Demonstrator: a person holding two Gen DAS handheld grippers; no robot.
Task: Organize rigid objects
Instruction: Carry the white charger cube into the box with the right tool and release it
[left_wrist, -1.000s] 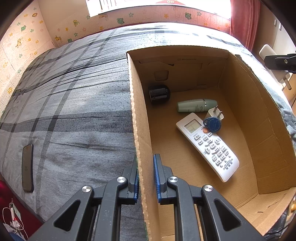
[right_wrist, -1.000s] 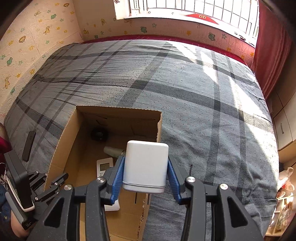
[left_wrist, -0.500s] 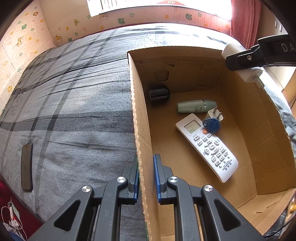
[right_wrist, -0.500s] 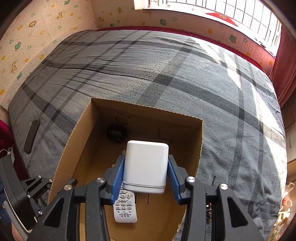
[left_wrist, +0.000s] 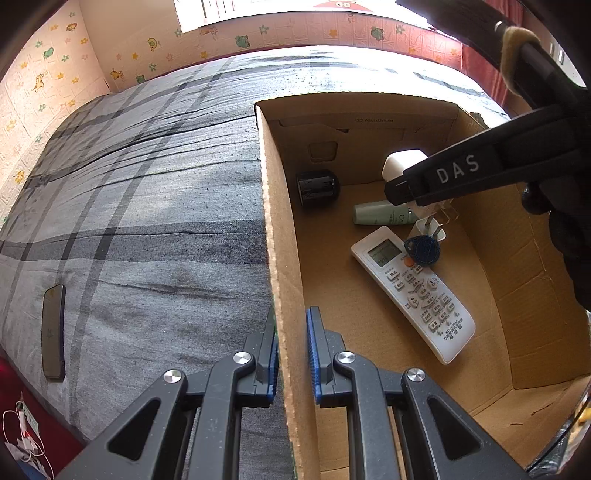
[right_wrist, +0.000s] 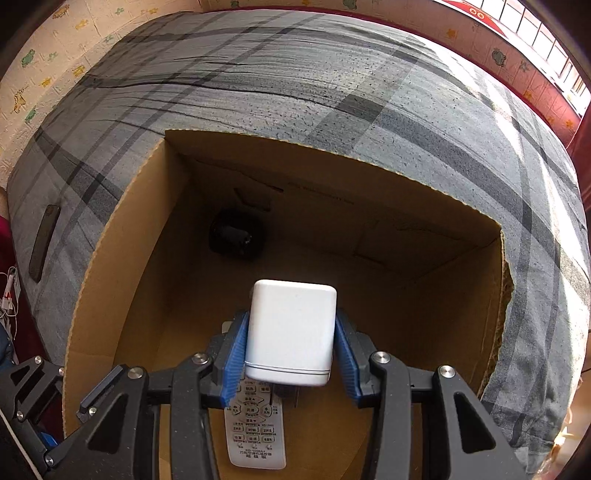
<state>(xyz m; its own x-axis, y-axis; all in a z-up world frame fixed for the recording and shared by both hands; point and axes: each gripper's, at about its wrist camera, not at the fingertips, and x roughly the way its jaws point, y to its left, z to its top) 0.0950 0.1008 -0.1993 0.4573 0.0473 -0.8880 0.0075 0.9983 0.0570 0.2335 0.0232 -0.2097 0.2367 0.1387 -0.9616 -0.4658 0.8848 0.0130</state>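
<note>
My right gripper (right_wrist: 291, 354) is shut on a white charger block (right_wrist: 291, 332) and holds it inside the open cardboard box (right_wrist: 110, 266), above the floor. The block also shows in the left wrist view (left_wrist: 402, 164). My left gripper (left_wrist: 291, 350) is shut on the box's left wall (left_wrist: 280, 258), one finger on each side. In the box lie a white remote (left_wrist: 413, 291), a blue key fob (left_wrist: 423, 250), a white plug adapter (left_wrist: 430, 229), a pale green tube (left_wrist: 384, 214) and a black cylinder (left_wrist: 317, 186).
The box stands on a grey plaid bed (left_wrist: 147, 203). A dark phone (left_wrist: 53, 330) lies near the bed's left edge, also in the right wrist view (right_wrist: 44, 242). White cables (left_wrist: 22, 432) hang below the bed corner. Walls and a window bound the far side.
My right gripper has moved forward and down into the box with the white block. My left gripper has kept its hold on the box wall.
</note>
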